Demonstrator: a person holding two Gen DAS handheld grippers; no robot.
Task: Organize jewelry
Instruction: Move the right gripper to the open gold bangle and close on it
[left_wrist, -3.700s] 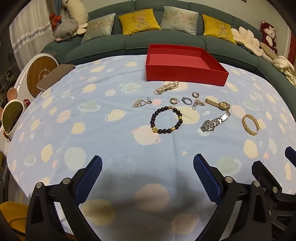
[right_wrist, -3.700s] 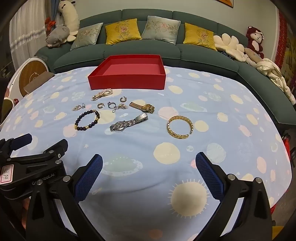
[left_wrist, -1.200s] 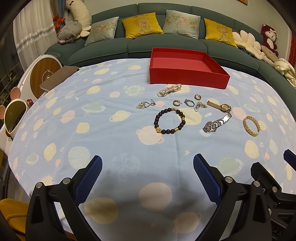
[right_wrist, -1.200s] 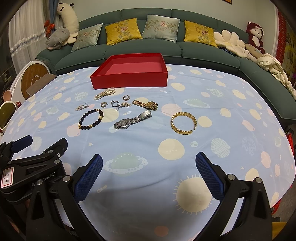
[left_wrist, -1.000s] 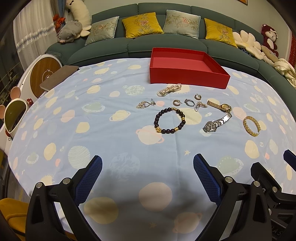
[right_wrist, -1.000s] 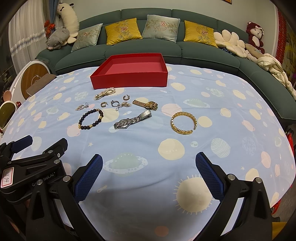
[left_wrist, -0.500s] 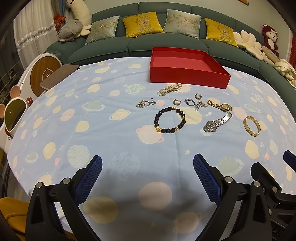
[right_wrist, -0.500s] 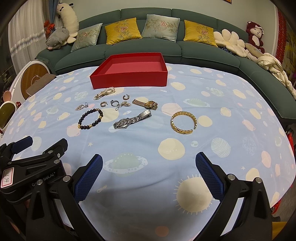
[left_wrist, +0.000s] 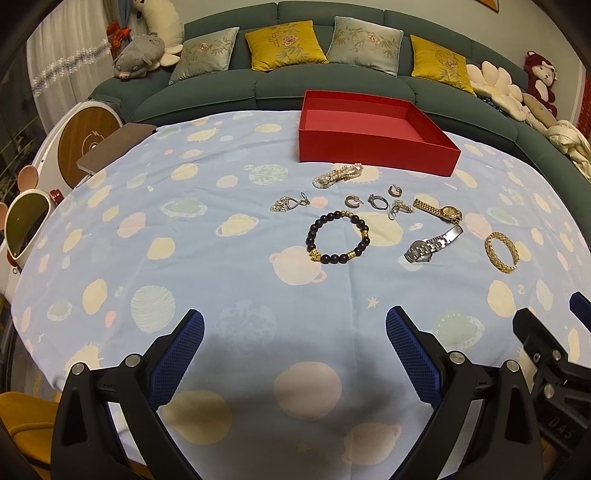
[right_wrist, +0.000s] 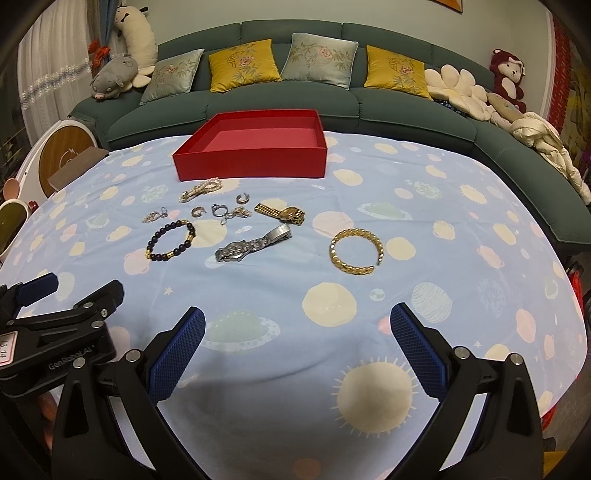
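Note:
An empty red box (left_wrist: 373, 144) (right_wrist: 251, 162) stands at the far side of the blue planet-print cloth. In front of it lie a pearl bracelet (left_wrist: 338, 175), several small earrings (left_wrist: 378, 201), a dark bead bracelet (left_wrist: 338, 242) (right_wrist: 170, 240), a gold watch (left_wrist: 439, 211) (right_wrist: 281, 213), a silver watch (left_wrist: 432, 245) (right_wrist: 253, 245) and a gold bangle (left_wrist: 501, 252) (right_wrist: 355, 251). My left gripper (left_wrist: 294, 332) and right gripper (right_wrist: 297, 330) are both open and empty, hovering over the near part of the cloth, well short of the jewelry.
A green sofa (right_wrist: 332, 107) with cushions and plush toys wraps behind the table. A round white-and-wood device (left_wrist: 86, 142) and a brown book (left_wrist: 112, 147) sit at the left edge. The right gripper's body (left_wrist: 546, 354) shows at the left view's lower right.
Both views have shifted only slightly over the last seconds; the jewelry and box lie as before and both grippers stay open.

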